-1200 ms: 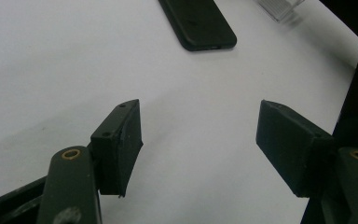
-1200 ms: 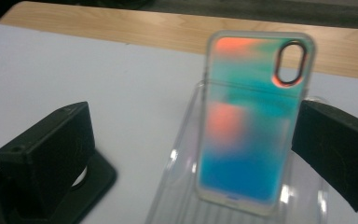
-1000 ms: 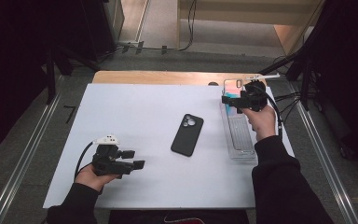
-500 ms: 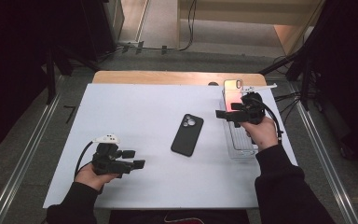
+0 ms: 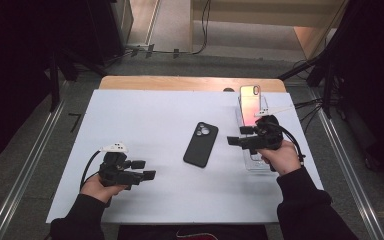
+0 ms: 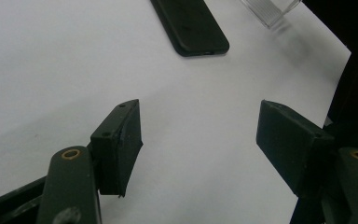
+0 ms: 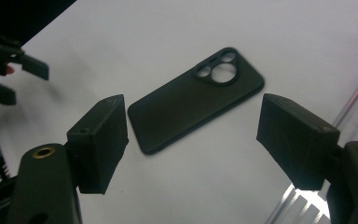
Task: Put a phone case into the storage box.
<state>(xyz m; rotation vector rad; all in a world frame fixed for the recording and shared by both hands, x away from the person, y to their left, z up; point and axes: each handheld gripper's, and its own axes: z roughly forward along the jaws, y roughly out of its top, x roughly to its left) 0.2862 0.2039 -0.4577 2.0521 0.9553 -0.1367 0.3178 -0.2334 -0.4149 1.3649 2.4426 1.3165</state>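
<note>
Nearest us, the left gripper (image 5: 147, 169) sits parked with jaws wide and empty, well to the near-left of the black phone case (image 5: 201, 144). The right gripper (image 5: 234, 136) has swung in from the clear stand (image 5: 256, 161), its jaws just narrowing with nothing between them — a pickup looks likely. That matte, round-cornered case lies flat mid-table; beyond, a glossy phone (image 5: 250, 102) stands in the ribbed stand.

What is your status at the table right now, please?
Right gripper open, jaws just closing, aimed at black phone case. Left gripper open, idle. Path clear.
</note>
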